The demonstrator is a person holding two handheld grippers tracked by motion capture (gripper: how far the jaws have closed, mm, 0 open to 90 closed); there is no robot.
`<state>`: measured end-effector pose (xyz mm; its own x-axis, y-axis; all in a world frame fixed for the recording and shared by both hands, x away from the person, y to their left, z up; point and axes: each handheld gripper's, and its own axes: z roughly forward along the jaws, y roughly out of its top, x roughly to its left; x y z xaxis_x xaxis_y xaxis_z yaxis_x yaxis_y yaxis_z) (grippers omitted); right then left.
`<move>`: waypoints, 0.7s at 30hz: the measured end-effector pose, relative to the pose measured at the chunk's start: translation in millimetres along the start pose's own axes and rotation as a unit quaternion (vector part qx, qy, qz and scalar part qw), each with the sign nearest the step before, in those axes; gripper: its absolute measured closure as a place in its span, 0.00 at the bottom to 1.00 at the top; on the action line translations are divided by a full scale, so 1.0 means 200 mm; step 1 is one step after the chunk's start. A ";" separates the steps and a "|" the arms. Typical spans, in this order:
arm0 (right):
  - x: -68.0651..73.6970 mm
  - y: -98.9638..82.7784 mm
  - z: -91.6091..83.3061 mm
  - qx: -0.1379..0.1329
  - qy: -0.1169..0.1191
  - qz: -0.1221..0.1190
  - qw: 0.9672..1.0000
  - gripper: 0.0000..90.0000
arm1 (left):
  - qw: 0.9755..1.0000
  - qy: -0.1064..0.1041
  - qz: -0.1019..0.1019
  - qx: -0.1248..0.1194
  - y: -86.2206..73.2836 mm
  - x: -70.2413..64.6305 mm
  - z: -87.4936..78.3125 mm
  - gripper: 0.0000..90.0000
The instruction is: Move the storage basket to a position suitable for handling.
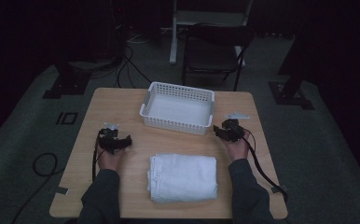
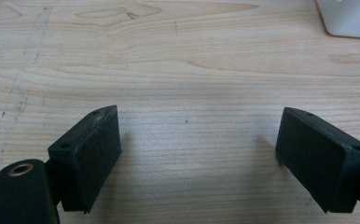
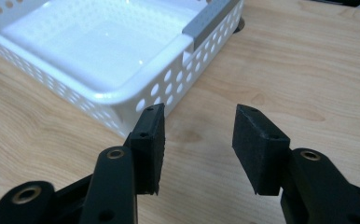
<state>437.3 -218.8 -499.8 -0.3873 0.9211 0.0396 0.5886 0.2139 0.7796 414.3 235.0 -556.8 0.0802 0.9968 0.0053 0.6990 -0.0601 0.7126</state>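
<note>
Resting on the surface (image 1: 122,100): folded white towel (image 1: 183,178) between both forearms, basket (image 1: 178,108) beyond. Left tool (image 1: 128,140) low, released. Left gripper view: jaws wide, nothing between. Right tool (image 3: 197,147): jaws apart, nothing held, beside the basket's corner.

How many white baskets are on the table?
1. The white basket sits at the far middle of the table, beyond the folded white towel; nothing hides another.
</note>
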 end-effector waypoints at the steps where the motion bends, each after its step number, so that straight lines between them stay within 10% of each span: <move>1: 0.00 0.01 0.00 -0.003 -0.001 0.001 1.000 0.60 | 1.000 0.000 0.000 0.000 0.00 0.00 0.00 0.15; 21: 0.06 0.16 -0.03 -0.041 0.018 0.019 0.999 0.52 | 1.000 0.000 0.000 0.000 0.00 0.00 0.00 0.15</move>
<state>446.9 -203.9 -470.5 -0.3917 0.9156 0.0907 0.5437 0.1508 0.8257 414.5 234.5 -556.8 0.0790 0.9969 0.0054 0.6988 -0.0592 0.7128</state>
